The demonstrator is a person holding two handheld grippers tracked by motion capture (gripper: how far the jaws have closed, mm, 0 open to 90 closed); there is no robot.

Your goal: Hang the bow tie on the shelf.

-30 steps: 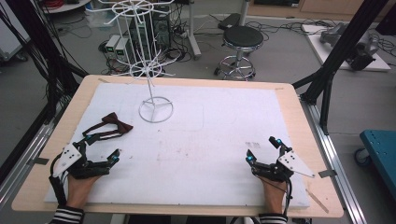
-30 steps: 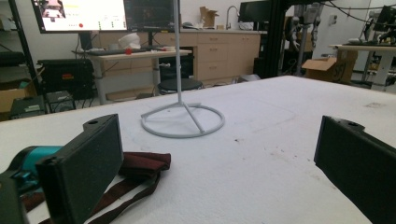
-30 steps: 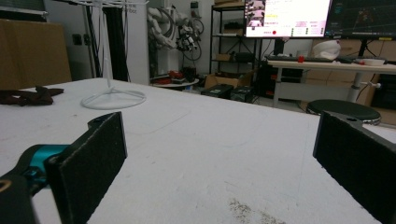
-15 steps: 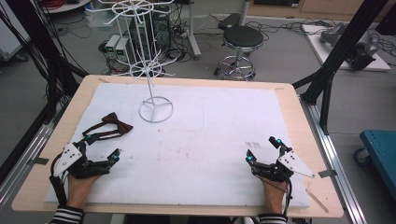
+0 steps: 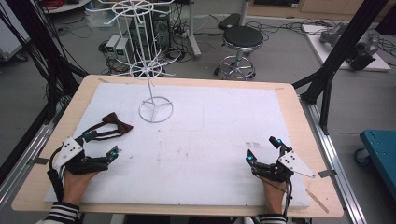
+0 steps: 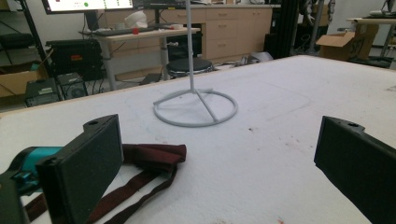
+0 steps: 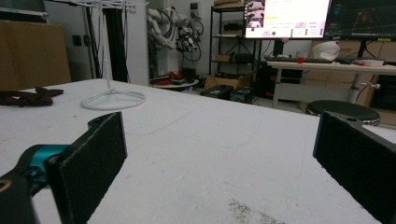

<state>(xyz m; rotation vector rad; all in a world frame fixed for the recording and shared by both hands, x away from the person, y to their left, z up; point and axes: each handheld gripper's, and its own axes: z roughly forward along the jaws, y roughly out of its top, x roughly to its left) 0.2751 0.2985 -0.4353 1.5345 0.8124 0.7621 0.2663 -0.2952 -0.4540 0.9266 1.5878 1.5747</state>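
A white foam board [image 5: 210, 140] is laid over a wooden table [image 5: 299, 116]. Near the far left part of the board a white wire stand [image 5: 150, 70] is seen — thin pole, ring base resting flat on the board.

The left gripper [image 5: 99, 143] is held at the near-left edge of the board, its jaws spread wide with nothing between them. Just beyond it a dark red bow tie [image 5: 116, 124] is laid flat on the board, its straps trailing back toward the gripper. In the left gripper view the bow tie [image 6: 152, 156] is seen just behind the left-hand jaw, partly hidden by it; whether jaw and strap touch cannot be told. The stand's ring base [image 6: 195, 108] is seen farther off, straight ahead between the jaws.

The right gripper [image 5: 263, 150] is held at the near-right of the board, well apart from the bow tie — jaws likewise parted, gripping nothing. In the right gripper view bare board is seen between the two black pads, with the stand [image 7: 112, 99] and the bow tie [image 7: 29, 97] far off at the left.

Each gripper is held by a hand from the near edge; a striped cuff [image 5: 61, 213] is seen at the left wrist. A black stool [image 5: 242, 38] is seen on the floor beyond the table.
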